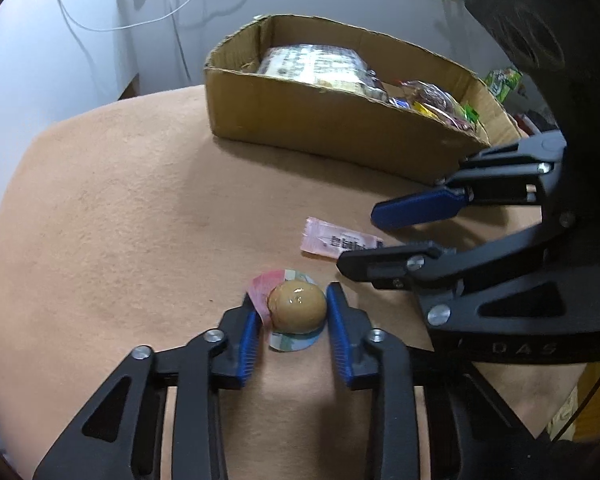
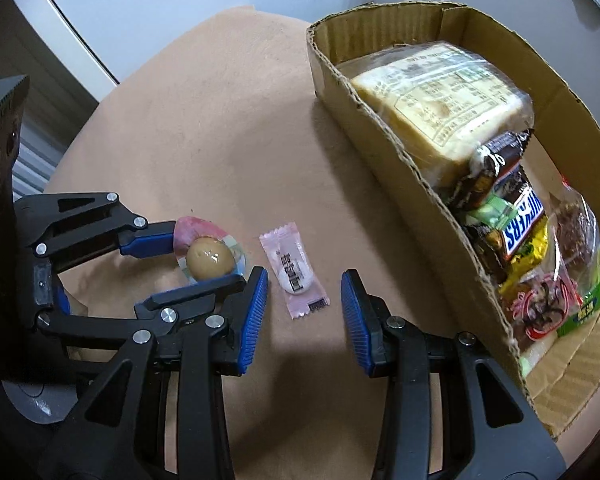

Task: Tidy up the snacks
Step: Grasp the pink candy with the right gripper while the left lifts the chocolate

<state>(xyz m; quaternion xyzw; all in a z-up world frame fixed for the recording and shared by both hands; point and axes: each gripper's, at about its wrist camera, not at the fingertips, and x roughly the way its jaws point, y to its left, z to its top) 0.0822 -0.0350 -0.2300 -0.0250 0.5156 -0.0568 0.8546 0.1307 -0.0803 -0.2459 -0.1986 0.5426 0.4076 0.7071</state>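
Observation:
A packaged brown egg [image 1: 297, 307] lies on the tan cloth, also in the right wrist view [image 2: 209, 258]. My left gripper [image 1: 294, 318] is open with its fingers on either side of the egg, apart from it or barely touching. A pink wrapped candy [image 1: 338, 243] lies to its right, also in the right wrist view [image 2: 294, 268]. My right gripper [image 2: 304, 304] is open just in front of the candy, empty. A cardboard box [image 2: 400, 152] holds bread, a Snickers bar [image 2: 522, 226] and other snack packets.
The cardboard box [image 1: 324, 120] stands at the back right of the cloth-covered table [image 1: 120, 220]. White cables [image 1: 120, 26] hang on the wall behind. The table's left edge drops off near a cabinet [image 2: 40, 80].

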